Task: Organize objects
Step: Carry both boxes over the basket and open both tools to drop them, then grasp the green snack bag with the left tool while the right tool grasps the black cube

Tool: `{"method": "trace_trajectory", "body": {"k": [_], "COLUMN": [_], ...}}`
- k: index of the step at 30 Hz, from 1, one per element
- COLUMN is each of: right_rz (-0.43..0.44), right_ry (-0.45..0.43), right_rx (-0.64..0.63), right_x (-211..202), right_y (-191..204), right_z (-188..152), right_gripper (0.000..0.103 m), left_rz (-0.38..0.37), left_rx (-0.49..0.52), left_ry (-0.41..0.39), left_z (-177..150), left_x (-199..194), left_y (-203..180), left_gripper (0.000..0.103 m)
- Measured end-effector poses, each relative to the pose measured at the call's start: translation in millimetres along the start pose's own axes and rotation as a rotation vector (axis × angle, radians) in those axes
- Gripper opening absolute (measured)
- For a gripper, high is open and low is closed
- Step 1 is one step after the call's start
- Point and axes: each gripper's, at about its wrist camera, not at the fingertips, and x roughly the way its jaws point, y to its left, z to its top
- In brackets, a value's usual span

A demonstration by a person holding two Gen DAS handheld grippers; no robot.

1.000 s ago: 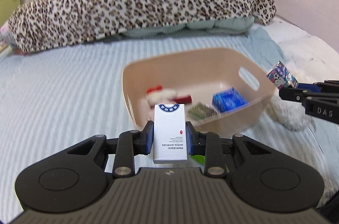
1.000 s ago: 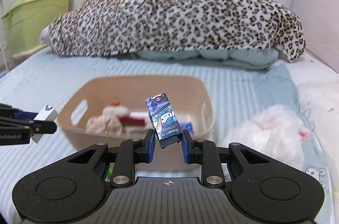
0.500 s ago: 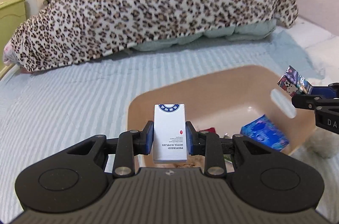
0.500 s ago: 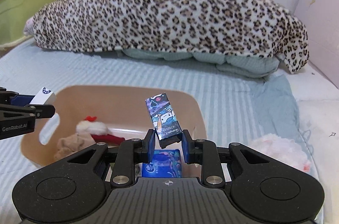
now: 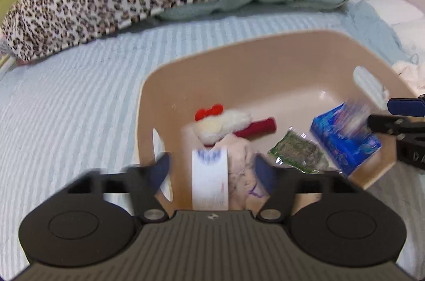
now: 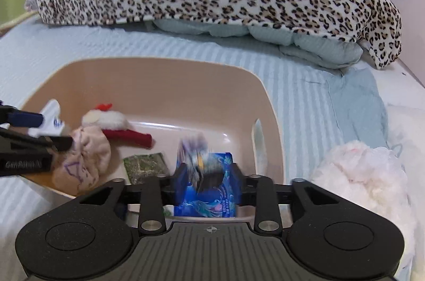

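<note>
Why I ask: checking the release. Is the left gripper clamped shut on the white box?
No, the left gripper stands open, its blue pads well apart from the white box, which is blurred above the beige basket.

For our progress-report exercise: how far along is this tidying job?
Done: plush toy, green packet and blue pack lie in the basket. In hand: left gripper and right gripper open over it, white box and dark pack blurred between their fingers. Left: fluffy white toy outside.
</note>
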Motion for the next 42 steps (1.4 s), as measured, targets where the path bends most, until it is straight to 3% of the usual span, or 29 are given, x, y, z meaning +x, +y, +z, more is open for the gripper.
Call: {"method": "trace_trajectory", "body": {"k": [4, 9, 17, 19, 31, 42], "right_rz": [0.001, 0.018, 0.046, 0.052, 0.091, 0.157], "right_ry": [-0.061, -0.104, -0.071, -0.048, 0.083, 0.147], "right_rx": [0.012, 0.048, -0.002, -0.023, -0.087, -0.05], "right_x": [-26.7, -56.7, -76.8, -75.2, -43.4, -8.5], "right_y": [-4.6, -5.6, 13.6, 19.8, 46.1, 46.9], "right_z": [-1.3, -9.1, -38.2, -47.7, -89.2, -99.2], "right_gripper": [0.079, 0.093, 0.094, 0.099, 0.099, 0.099], "left_rz": [-0.007, 0.0, 0.009, 0.004, 0.002, -0.049], "left_rx": [0.023, 0.009, -0.05, -0.055, -0.073, -0.047], "left_ry": [-0.023, -0.048, -0.074, -0.06, 0.075, 0.114], "left_z": [-3.1, -10.8, -35.1, -43.4, -106.7, -126.5], "left_x": [-22.5, -44.8, -73.1, -72.8, -36.4, -18.8], "left_y": [-6.1, -2.6, 14.4, 16.8, 25.3, 10.7], "left_gripper": [0.078, 0.079, 0.079, 0.079, 0.079, 0.079]}}
